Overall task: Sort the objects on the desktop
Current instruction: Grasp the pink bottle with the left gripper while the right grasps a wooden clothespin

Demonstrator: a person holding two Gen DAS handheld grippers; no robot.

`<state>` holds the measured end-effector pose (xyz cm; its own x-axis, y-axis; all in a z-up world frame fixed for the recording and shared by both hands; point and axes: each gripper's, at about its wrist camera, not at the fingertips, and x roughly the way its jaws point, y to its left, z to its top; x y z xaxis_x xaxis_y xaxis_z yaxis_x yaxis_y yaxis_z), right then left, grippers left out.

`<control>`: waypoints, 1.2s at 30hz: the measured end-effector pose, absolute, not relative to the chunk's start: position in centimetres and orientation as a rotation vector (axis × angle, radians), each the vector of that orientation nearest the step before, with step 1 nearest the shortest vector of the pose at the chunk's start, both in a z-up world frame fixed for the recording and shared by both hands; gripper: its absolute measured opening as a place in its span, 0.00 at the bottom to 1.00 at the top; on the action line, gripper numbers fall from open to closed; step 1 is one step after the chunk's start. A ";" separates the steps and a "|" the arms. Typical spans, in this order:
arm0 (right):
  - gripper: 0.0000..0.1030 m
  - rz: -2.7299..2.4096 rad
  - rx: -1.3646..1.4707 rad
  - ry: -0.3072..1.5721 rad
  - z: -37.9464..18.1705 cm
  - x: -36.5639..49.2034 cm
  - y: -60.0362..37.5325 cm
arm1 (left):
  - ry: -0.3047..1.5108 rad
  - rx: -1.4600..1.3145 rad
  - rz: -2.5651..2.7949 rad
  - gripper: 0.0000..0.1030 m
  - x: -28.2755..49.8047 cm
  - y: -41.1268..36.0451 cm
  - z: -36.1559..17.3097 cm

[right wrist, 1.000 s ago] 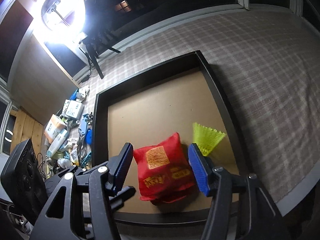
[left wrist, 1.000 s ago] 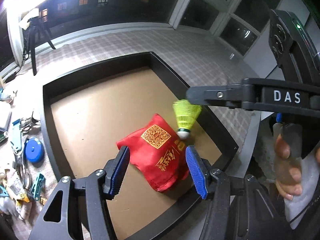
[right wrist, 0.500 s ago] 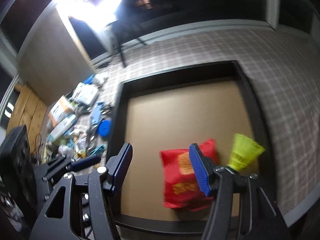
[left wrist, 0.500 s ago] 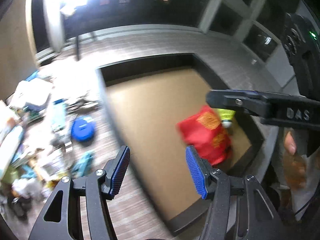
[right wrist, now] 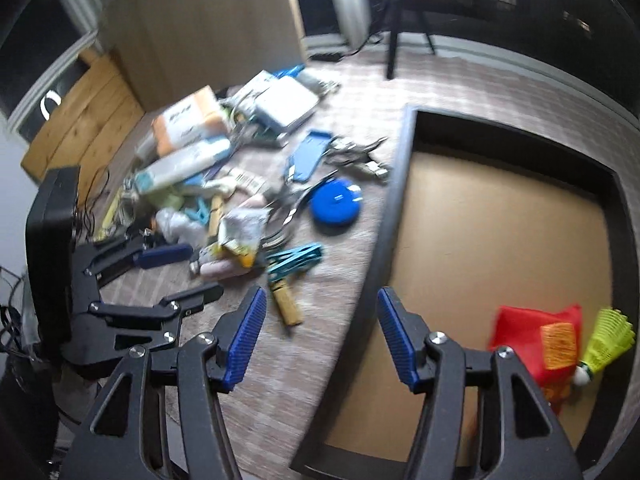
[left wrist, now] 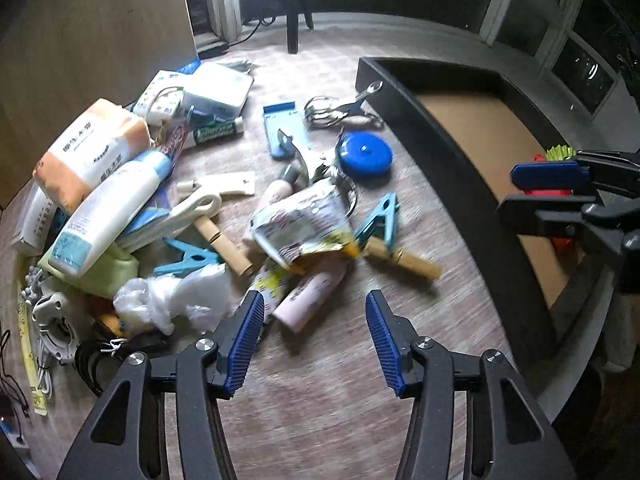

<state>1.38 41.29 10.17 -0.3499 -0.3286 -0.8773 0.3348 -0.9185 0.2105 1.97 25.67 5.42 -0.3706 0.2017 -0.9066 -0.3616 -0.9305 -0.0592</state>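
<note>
I hold a tool in each hand above a cluttered table. My left tool (left wrist: 314,340) has its blue pads spread with nothing between them, and the jaws are closing a little. It points down at the near edge of the pile (left wrist: 192,200), just short of a pink tube (left wrist: 310,298) lying under a crumpled foil packet (left wrist: 304,224). My right tool (right wrist: 320,340) is also spread and empty, its jaws narrowing too, and it hangs over the black rim of the tray (right wrist: 384,216), between pile and tray. In the tray's near corner lie a red pouch (right wrist: 532,336) and a yellow-green shuttlecock (right wrist: 604,340), touching each other. The rest is unsorted on the table left of the tray: blue clips (left wrist: 380,220), a blue tape measure (left wrist: 366,154), bottles, boxes, wooden handles. I judge this the reach for the next item. The next move calls for picking one thing clear of its neighbours, lowering the left tool around it, and closing without dragging the packet along
</note>
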 end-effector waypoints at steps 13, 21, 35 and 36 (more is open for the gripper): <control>0.38 -2.246 1.620 0.112 6.1 0.6 36.8 | 0.247 -1.518 2.228 0.27 1.1 25.4 3.3; 0.35 -2.262 1.684 0.161 4.1 -0.3 35.5 | 0.267 -1.531 2.168 0.24 0.4 26.1 2.3; 0.15 -2.284 1.691 0.182 3.4 -0.5 34.2 | 0.249 -1.519 2.179 0.19 1.0 26.6 2.0; 0.13 -2.278 1.696 0.148 3.5 -0.4 34.4 | 0.238 -1.521 2.180 0.19 1.2 26.6 2.0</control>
<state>-0.44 34.38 3.46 -0.2605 -0.1741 -0.9496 0.2954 -0.9508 0.0933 1.21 26.56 1.98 -0.2765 0.2762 -0.9205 -0.4682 -0.8752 -0.1220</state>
